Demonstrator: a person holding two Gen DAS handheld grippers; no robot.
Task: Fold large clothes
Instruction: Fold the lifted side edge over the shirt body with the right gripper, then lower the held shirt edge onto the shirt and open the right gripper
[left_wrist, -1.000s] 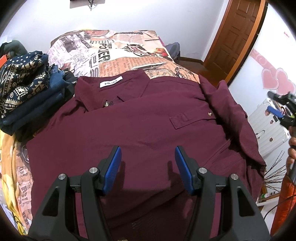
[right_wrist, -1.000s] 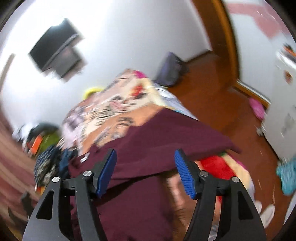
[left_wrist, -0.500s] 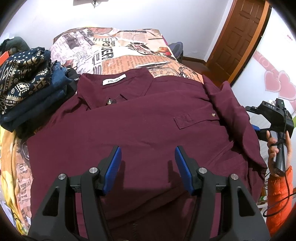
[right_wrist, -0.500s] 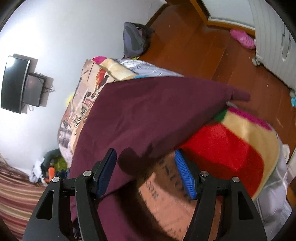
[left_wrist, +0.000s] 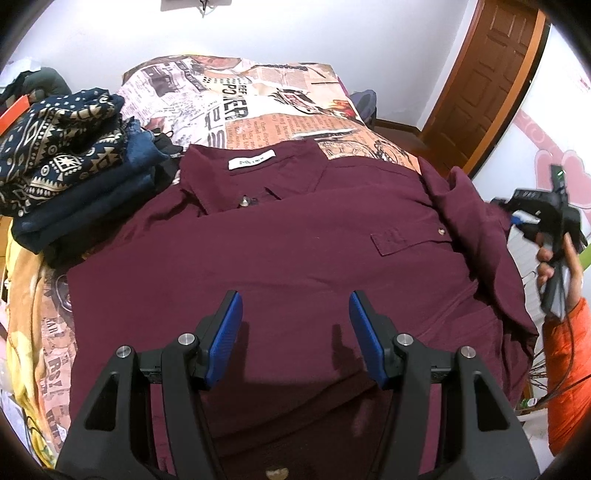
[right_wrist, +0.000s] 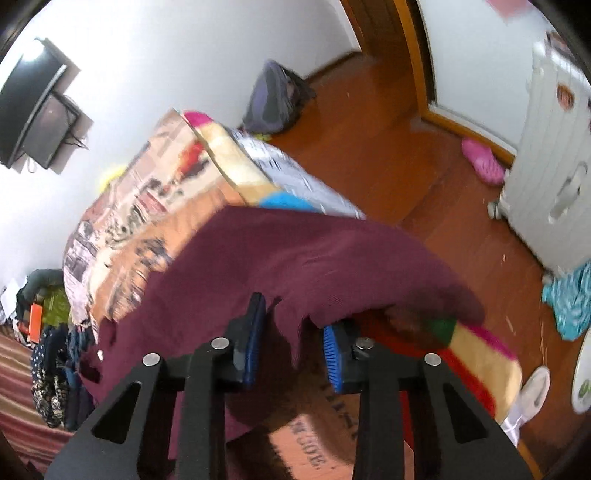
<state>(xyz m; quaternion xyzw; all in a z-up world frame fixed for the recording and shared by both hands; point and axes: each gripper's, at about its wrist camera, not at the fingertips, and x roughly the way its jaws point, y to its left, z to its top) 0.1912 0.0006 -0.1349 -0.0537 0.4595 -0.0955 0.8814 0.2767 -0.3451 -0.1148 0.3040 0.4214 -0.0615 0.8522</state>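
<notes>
Since half a second ago, my right gripper (right_wrist: 293, 332) has narrowed: its blue pads (right_wrist: 255, 334) stand much closer together, and a hanging flap of the maroon shirt (right_wrist: 295, 258) now sits between them at the lower middle of the right wrist view. The jaws are not fully closed, and I cannot tell whether they have the cloth pinched, since that part is blurred. In the left wrist view the right gripper (left_wrist: 546, 221) and the hand (left_wrist: 557, 258) holding it sit at the right edge, higher in the frame than before.

My left gripper (left_wrist: 295, 332) has stayed where it was, spread wide and released, hovering over the lower middle of the shirt (left_wrist: 288, 251) with nothing between its fingers.

The shirt lies spread front-up across the bed (left_wrist: 258, 103), filling the centre of the left view, collar toward the top, its right side draped over the bed's edge.

By count: one shirt, with one white neck label (left_wrist: 251, 161), one chest pocket (left_wrist: 410, 240) and two buttons that I can make out. One stack of folded clothes (left_wrist: 62, 162) sits at the upper left. There are two grippers, each with two blue pads. In the right view I see one wall screen (right_wrist: 33, 110) at upper left, one dark bag (right_wrist: 277, 99) on the floor at top centre, and one pink slipper (right_wrist: 482, 160) at right.
</notes>
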